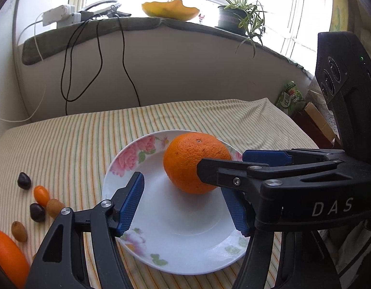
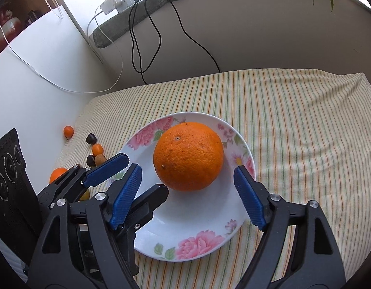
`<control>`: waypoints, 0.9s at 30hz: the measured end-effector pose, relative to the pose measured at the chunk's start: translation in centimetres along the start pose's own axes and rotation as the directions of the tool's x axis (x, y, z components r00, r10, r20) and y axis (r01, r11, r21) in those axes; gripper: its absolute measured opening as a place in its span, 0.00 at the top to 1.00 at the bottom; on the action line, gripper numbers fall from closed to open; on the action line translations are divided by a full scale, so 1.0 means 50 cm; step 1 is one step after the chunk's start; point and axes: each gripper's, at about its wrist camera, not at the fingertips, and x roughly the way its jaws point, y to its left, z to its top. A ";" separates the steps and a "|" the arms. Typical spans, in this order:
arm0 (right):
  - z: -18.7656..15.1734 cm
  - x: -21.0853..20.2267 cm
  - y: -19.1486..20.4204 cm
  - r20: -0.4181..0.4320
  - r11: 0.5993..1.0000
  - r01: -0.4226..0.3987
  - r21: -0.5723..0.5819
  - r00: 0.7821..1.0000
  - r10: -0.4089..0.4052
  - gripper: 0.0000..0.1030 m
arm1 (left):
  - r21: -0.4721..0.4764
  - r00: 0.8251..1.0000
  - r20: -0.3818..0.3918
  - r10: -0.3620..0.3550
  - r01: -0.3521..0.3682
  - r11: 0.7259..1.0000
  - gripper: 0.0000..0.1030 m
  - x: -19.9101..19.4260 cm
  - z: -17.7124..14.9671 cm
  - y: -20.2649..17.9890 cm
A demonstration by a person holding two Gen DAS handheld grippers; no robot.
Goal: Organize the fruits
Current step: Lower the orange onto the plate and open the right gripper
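Now orange sits free on floral plate, likely sorted first (big fruit); right gripper and left gripper fingers apart, touching nothing; small fruits wait on striped cloth

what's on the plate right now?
One orange sits on the flowered plate, nothing else. The spot under the orange is covered. Both grippers are open around it.

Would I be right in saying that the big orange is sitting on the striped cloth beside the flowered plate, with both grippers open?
Not quite: the big orange sits on the flowered plate, not on the striped cloth beside it, as the right wrist view shows. Both grippers are indeed open.
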 end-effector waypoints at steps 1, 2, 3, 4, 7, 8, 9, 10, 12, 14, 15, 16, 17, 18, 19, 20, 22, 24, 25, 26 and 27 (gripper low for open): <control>-0.001 -0.005 -0.001 0.009 1.000 -0.004 0.000 1.000 0.004 0.21 | 0.000 1.000 0.003 0.003 -0.003 1.000 0.36 -0.003 0.000 0.000; -0.001 -0.011 -0.002 0.018 1.000 -0.004 0.001 1.000 0.004 0.21 | 0.000 1.000 0.003 0.009 -0.009 1.000 0.36 -0.004 -0.001 0.000; -0.002 -0.018 -0.003 0.028 1.000 -0.002 0.003 1.000 0.002 0.21 | -0.002 1.000 0.003 0.014 -0.014 1.000 0.36 -0.006 -0.003 0.001; -0.003 -0.025 -0.004 0.037 1.000 -0.005 0.005 0.999 0.005 0.21 | -0.004 1.000 0.001 0.014 -0.014 1.000 0.36 -0.008 -0.004 0.002; -0.005 -0.045 0.000 0.065 1.000 -0.008 0.001 0.998 0.008 0.21 | -0.002 1.000 0.006 0.026 -0.026 1.000 0.36 -0.021 -0.009 0.004; -0.006 -0.053 0.002 0.077 1.000 -0.002 -0.003 0.997 0.002 0.21 | -0.004 1.000 0.008 0.027 -0.027 1.000 0.36 -0.026 -0.011 0.005; -0.008 -0.059 0.004 0.089 1.000 0.003 -0.006 0.996 -0.002 0.21 | -0.006 1.000 0.009 0.027 -0.027 1.000 0.36 -0.031 -0.013 0.006; -0.010 -0.065 0.005 0.101 1.000 0.008 -0.009 0.995 -0.007 0.21 | -0.008 0.999 0.012 0.031 -0.031 0.999 0.36 -0.036 -0.016 0.007; -0.013 -0.074 0.012 0.121 1.000 0.011 -0.017 0.993 -0.009 0.21 | -0.003 0.999 0.012 0.037 -0.037 0.999 0.36 -0.045 -0.020 0.005; -0.017 -0.084 0.017 0.139 1.000 0.008 -0.021 0.990 -0.005 0.21 | 0.001 0.998 0.019 0.058 -0.058 0.998 0.36 -0.058 -0.026 0.006; -0.020 -0.091 0.019 0.151 1.000 0.005 -0.022 0.988 -0.002 0.21 | -0.002 0.998 0.020 0.064 -0.064 0.998 0.36 -0.064 -0.028 0.008; -0.022 -0.096 0.023 0.163 1.000 -0.001 -0.026 0.987 0.006 0.21 | -0.006 0.997 0.021 0.070 -0.069 0.998 0.36 -0.071 -0.031 0.011; -0.025 -0.102 0.029 0.173 0.999 -0.005 -0.034 0.985 0.011 0.21 | -0.008 0.997 0.024 0.078 -0.078 0.997 0.36 -0.078 -0.033 0.014; -0.027 -0.106 0.035 0.180 0.999 -0.003 -0.042 0.984 0.011 0.21 | -0.008 0.996 0.027 0.087 -0.087 0.996 0.36 -0.086 -0.036 0.016; -0.028 -0.111 0.042 0.187 0.999 0.001 -0.053 0.982 0.009 0.21 | -0.009 0.995 0.032 0.098 -0.098 0.995 0.36 -0.095 -0.039 0.020; -0.030 -0.115 0.049 0.193 0.998 0.009 -0.066 0.981 0.004 0.21 | -0.012 0.993 0.037 0.108 -0.107 0.994 0.36 -0.104 -0.043 0.023; -0.034 -0.121 0.065 0.205 0.995 0.025 -0.093 0.979 -0.006 0.21 | -0.020 0.991 0.046 0.125 -0.124 0.992 0.36 -0.123 -0.049 0.030; -0.038 -0.125 0.083 0.214 0.990 0.053 -0.127 0.976 -0.025 0.15 | -0.021 0.987 0.058 0.147 -0.146 0.989 0.36 -0.142 -0.056 0.034; -0.040 -0.127 0.092 0.219 0.987 0.068 -0.143 0.975 -0.035 0.11 | -0.020 0.985 0.063 0.159 -0.158 0.987 0.36 -0.151 -0.059 0.036; -0.042 -0.130 0.099 0.226 0.985 0.075 -0.155 0.973 -0.038 0.07 | -0.019 0.984 0.067 0.167 -0.166 0.986 0.33 -0.161 -0.064 0.039; -0.045 -0.133 0.106 0.231 0.983 0.079 -0.164 0.972 -0.040 0.06 | -0.019 0.982 0.073 0.174 -0.173 0.985 0.31 -0.171 -0.068 0.042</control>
